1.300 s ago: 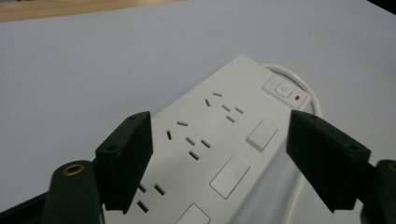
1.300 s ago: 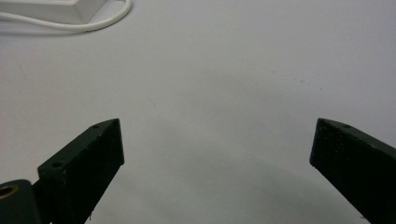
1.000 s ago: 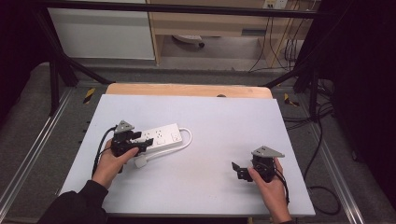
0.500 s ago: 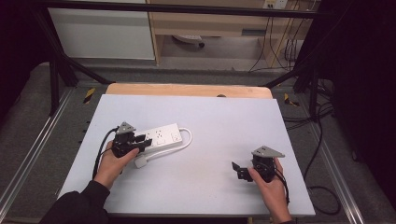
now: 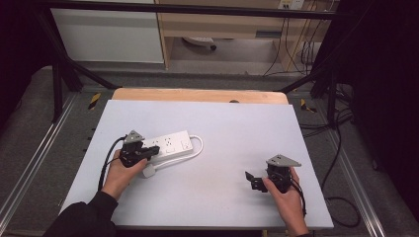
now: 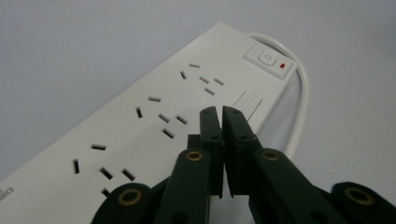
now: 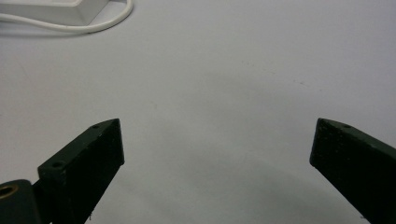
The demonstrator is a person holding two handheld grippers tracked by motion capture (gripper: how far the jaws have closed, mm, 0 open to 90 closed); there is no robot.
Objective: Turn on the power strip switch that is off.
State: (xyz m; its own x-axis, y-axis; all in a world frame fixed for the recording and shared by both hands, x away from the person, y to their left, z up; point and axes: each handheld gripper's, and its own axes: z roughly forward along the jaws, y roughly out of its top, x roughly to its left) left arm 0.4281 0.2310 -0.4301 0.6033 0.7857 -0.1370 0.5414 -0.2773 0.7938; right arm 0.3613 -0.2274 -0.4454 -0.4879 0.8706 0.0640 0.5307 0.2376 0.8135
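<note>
Lying left of centre on the desk, the power strip looks rigid, light, slick plastic; I'd pinch its long edges. Left gripper jaws pressed together above it, right gripper jaws spread wide.

From my station I see a pale grey bench with a wooden strip along its far edge, grey carpet around it, black frame bars, a white cabinet beyond (cables hang at right).
</note>
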